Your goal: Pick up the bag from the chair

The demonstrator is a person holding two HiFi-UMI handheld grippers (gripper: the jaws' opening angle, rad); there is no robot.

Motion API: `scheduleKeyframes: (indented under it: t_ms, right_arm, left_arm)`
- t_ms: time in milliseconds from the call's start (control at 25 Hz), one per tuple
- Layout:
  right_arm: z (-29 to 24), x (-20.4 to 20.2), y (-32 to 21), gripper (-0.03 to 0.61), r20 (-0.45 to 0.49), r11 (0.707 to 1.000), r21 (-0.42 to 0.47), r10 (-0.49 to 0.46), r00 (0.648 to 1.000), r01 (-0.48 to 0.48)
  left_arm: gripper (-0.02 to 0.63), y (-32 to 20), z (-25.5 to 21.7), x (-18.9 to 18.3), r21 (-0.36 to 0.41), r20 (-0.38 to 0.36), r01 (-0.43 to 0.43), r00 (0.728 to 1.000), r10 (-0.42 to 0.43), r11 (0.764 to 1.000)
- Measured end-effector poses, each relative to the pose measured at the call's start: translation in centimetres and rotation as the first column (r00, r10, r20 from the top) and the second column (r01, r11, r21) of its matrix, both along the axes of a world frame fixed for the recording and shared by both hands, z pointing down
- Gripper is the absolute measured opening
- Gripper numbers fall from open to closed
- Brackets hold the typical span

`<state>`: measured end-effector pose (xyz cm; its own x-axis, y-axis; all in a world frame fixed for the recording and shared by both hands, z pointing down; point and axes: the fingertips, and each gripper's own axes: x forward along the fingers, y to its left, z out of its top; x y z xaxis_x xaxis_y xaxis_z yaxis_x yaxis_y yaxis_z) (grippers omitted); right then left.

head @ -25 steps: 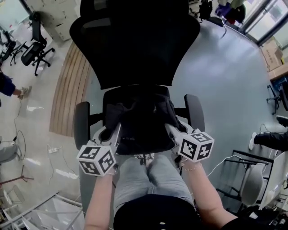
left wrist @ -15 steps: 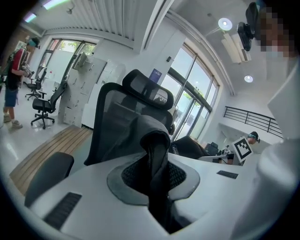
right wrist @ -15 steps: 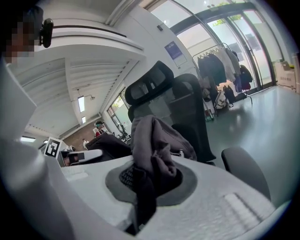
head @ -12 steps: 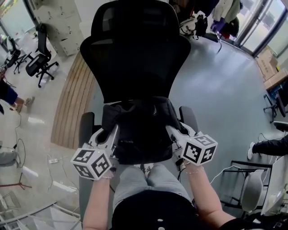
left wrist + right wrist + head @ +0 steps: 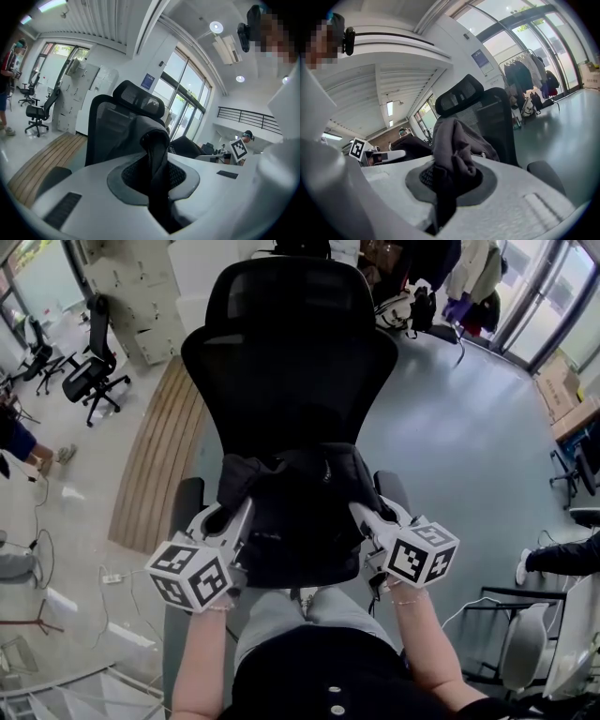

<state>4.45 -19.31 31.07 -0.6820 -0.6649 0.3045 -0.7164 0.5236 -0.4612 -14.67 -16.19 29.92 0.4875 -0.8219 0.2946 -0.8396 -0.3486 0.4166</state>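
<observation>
A black fabric bag (image 5: 295,512) hangs between my two grippers in front of the black high-backed office chair (image 5: 291,371), covering its seat. My left gripper (image 5: 236,523) is shut on the bag's left edge. In the left gripper view a fold of the bag's black fabric (image 5: 157,154) is pinched in the left gripper (image 5: 153,176). At the bag's right edge my right gripper (image 5: 361,517) is shut as well. The right gripper view shows bunched dark cloth (image 5: 452,150) clamped in the right gripper (image 5: 449,180), with the chair back (image 5: 497,122) behind.
The chair's armrests (image 5: 187,498) flank the bag. The person's legs in jeans (image 5: 291,615) stand close to the seat. Other office chairs (image 5: 89,371) are at the far left, a wooden floor strip (image 5: 155,456) beside them. Cardboard boxes (image 5: 562,381) and another person's foot (image 5: 525,568) are at the right.
Both grippers have risen together with the bag held between them. More of the chair's back and headrest has come into the head view.
</observation>
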Motion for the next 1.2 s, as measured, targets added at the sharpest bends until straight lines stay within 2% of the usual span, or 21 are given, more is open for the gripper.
scheduleKeyframes:
  t_ms: [520,1200]
  right_arm:
    - [-0.7,0.9,0.7,0.037,0.008,1.000,0.022,0.000,1.000,0.000]
    - [-0.3,1.3,1.3,0.035,-0.035,0.999,0.034,-0.014,0.999,0.015]
  left_arm:
    - [0.066,0.6,0.1,1.1,-0.020,-0.079,-0.012,0.997,0.010,1.000]
    - [0.066,0.6,0.8,1.9,-0.041,-0.089,-0.019,0.996,0.015,0.999]
